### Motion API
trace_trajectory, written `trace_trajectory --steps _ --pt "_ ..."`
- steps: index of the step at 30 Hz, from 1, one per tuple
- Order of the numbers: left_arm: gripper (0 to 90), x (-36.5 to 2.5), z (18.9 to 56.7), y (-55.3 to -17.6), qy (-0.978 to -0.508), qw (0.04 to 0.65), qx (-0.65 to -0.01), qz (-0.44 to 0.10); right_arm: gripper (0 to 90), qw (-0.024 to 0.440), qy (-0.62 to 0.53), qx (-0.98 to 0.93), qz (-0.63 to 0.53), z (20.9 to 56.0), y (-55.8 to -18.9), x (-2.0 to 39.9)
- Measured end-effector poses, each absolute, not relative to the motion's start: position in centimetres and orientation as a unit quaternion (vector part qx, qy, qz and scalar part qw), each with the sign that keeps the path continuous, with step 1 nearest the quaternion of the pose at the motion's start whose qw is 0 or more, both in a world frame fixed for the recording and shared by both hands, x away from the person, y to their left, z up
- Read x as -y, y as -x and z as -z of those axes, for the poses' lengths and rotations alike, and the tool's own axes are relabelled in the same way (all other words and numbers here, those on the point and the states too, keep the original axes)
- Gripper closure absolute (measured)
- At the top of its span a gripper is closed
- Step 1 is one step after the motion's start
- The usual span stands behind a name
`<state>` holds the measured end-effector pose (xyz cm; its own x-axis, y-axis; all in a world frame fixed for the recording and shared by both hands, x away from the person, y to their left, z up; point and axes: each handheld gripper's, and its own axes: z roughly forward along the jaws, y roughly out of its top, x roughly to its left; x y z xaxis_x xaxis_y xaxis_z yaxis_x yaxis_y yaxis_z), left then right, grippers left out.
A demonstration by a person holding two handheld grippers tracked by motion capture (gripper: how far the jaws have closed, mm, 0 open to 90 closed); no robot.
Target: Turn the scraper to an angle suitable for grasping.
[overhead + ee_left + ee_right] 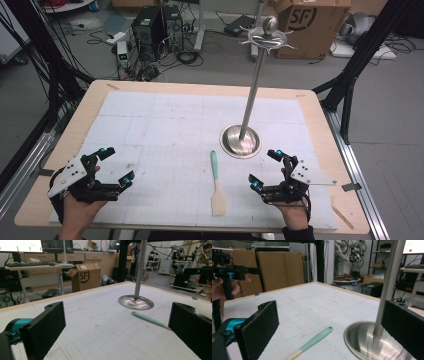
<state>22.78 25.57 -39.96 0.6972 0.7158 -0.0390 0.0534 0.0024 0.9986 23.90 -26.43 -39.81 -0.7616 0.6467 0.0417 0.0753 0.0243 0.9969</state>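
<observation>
- Left gripper [116, 166] — held in the person's left hand [80, 210] near the front left corner of the bench [320, 107]; its jaws stood wide apart with nothing between them, released.
- Right gripper [265, 168] — held in the right hand [295, 215] near the front right of the bench; its jaws likewise stood wide apart and grasped nothing.
- Spatula [216, 184] — mint-green handle and pale wooden blade, lying flat on the white gridded mat [150, 130] between the two grippers, nearer the right one, and touching neither; handle pointed away from the person, blade toward the front edge.
- Metal stand [248, 107] — upright pole on a round polished base [241, 141], just beyond the spatula's handle tip, with curved hooks [269, 40] at its top.
- Cardboard box [312, 22] — on the floor behind the bench.
</observation>
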Motion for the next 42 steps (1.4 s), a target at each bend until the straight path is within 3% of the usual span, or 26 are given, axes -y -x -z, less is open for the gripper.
trace_trajectory --steps 11,14,15,17,18,20,22,23,28,42 --pt "1.7 -25.8 39.9 -22.6 -0.657 0.643 -0.297 -0.26 1.0 0.208 -0.26 -0.695 -0.637 39.8 -24.1 25.5" --pt "1.7 -25.8 39.9 -22.6 -0.656 0.643 -0.298 -0.261 12.6 0.195 -0.26 -0.703 -0.633 39.9 -24.1 25.3" --pt "1.7 -25.8 39.9 -22.6 -0.656 0.643 -0.298 -0.261 12.6 0.195 -0.26 -0.703 -0.633 39.9 -24.1 25.3" --pt "1.7 -25.8 39.9 -22.7 -0.657 0.642 -0.297 -0.26 22.9 0.187 -0.251 -0.706 -0.635 39.9 -23.9 25.2" --pt "1.7 -25.7 40.0 -22.7 -0.657 0.642 -0.298 -0.259 37.5 0.178 -0.257 -0.711 -0.63 40.0 -23.8 24.9" --pt "1.7 -25.6 40.0 -22.7 -0.659 0.641 -0.297 -0.258 51.6 0.161 -0.267 -0.718 -0.623 40.2 -23.8 24.5" --pt "1.7 -25.6 40.1 -22.7 -0.66 0.641 -0.297 -0.257 56.8 0.156 -0.273 -0.724 -0.614 40.3 -23.8 24.2" --pt "1.7 -25.5 40.1 -22.7 -0.66 0.641 -0.296 -0.257 66.6 0.139 -0.281 -0.736 -0.601 40.5 -23.9 23.6" --pt "1.7 -25.8 39.9 -22.4 -0.657 0.643 -0.293 -0.262 89.5 0.12 -0.265 -0.766 -0.573 41.0 -24.0 21.8" --pt "1.7 -26.0 40.1 -22.3 -0.659 0.638 -0.299 -0.262 89.8 0.081 -0.234 -0.844 -0.475 43.8 -24.6 15.9"
